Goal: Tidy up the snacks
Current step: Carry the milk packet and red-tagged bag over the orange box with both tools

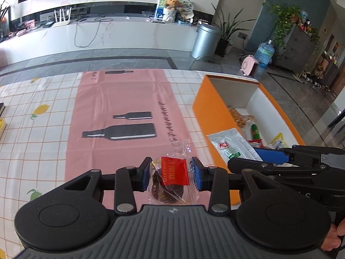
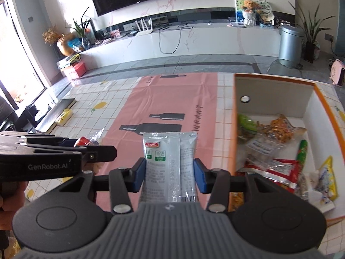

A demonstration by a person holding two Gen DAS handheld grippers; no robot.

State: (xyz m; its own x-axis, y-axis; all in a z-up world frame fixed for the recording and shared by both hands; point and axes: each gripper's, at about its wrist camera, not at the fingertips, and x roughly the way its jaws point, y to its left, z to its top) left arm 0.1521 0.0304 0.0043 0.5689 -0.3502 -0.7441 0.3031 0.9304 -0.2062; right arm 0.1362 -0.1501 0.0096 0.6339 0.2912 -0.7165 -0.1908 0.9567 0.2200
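My left gripper (image 1: 170,176) is shut on a clear-wrapped dark snack with a red label (image 1: 171,178), held above the pink mat (image 1: 120,99). My right gripper (image 2: 170,172) is shut on a white and green snack packet (image 2: 169,161), held upright just left of the orange box (image 2: 231,142). The box, white inside, holds several snack packets (image 2: 278,149). In the left wrist view the right gripper (image 1: 286,157) carries the white packet (image 1: 232,146) over the box's near corner (image 1: 200,108). In the right wrist view the left gripper (image 2: 71,149) is at the left with the red snack (image 2: 83,141).
The table has a white checked cloth with lemon prints (image 2: 97,105). A dark book and a yellow item (image 2: 64,116) lie at its far left edge. Beyond the table are a grey floor, a white TV bench (image 2: 194,41) and a metal bin (image 2: 290,45).
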